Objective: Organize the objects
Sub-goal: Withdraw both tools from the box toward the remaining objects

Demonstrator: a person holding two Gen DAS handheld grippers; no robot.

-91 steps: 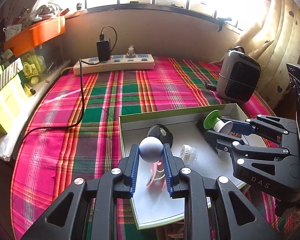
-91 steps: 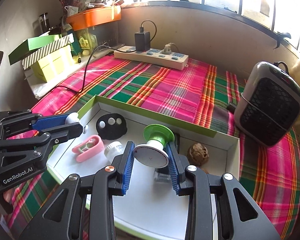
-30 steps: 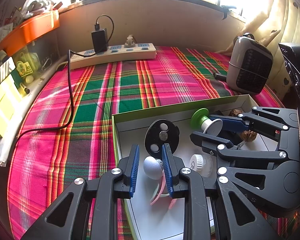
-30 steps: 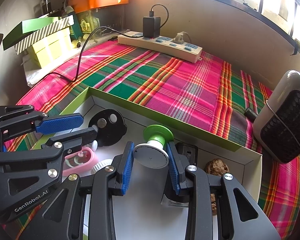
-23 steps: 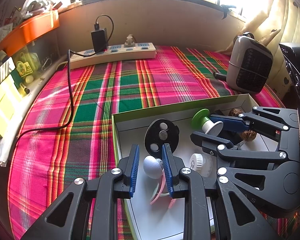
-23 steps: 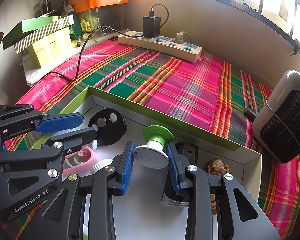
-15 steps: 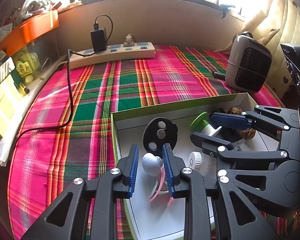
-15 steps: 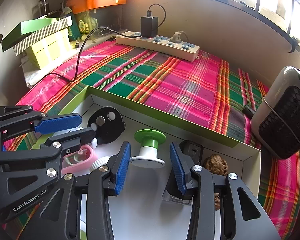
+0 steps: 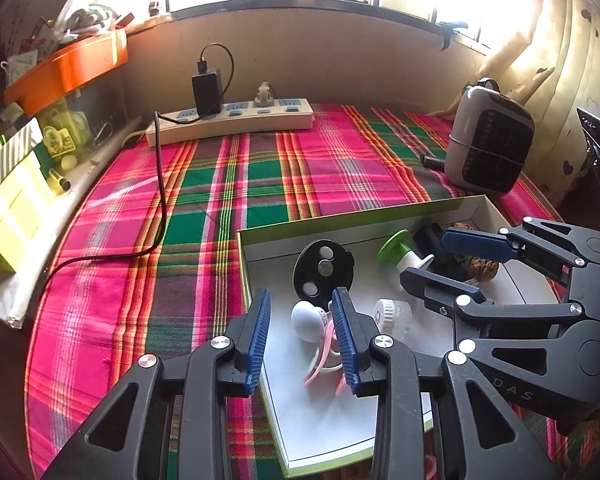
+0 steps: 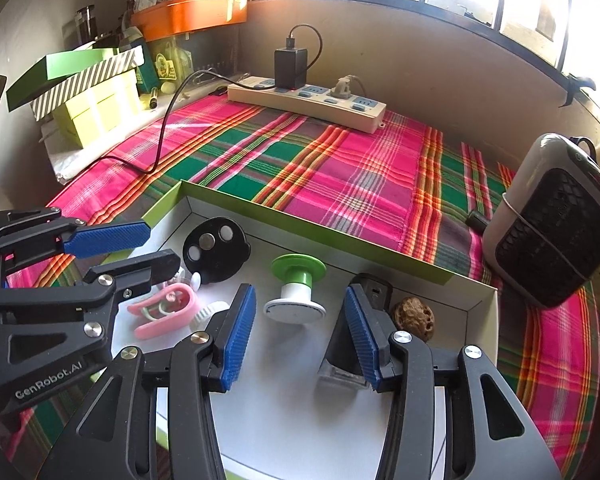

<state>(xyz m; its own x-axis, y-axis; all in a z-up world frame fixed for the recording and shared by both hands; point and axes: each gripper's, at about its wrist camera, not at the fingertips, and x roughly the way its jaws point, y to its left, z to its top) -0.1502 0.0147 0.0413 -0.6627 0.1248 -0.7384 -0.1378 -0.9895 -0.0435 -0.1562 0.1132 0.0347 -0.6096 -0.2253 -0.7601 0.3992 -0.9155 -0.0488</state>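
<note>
A shallow white box with green rim (image 9: 340, 220) (image 10: 300, 226) lies on the plaid cloth. In it are a black disc (image 9: 324, 266) (image 10: 216, 250), a green-and-white spool (image 10: 296, 292) (image 9: 404, 254), a white ball (image 9: 309, 318), a pink clip (image 10: 166, 310) (image 9: 324, 350), a white ribbed cap (image 9: 390, 314), a walnut (image 10: 414, 316) and a black block (image 10: 370, 292). My left gripper (image 9: 302, 334) is open, with the white ball resting between its pads. My right gripper (image 10: 298, 334) is open, just behind the spool, which stands on the box floor.
A power strip with charger (image 9: 232, 122) and its black cable (image 9: 160, 200) lie at the back. A small heater (image 10: 556, 220) stands right of the box. Yellow-green boxes (image 10: 96, 108) and an orange tray (image 10: 188, 14) sit on the left ledge.
Both grippers have opened. The right let go of the spool, which now stands in the box. The left let go of the white ball, which rests by the pink clip.
</note>
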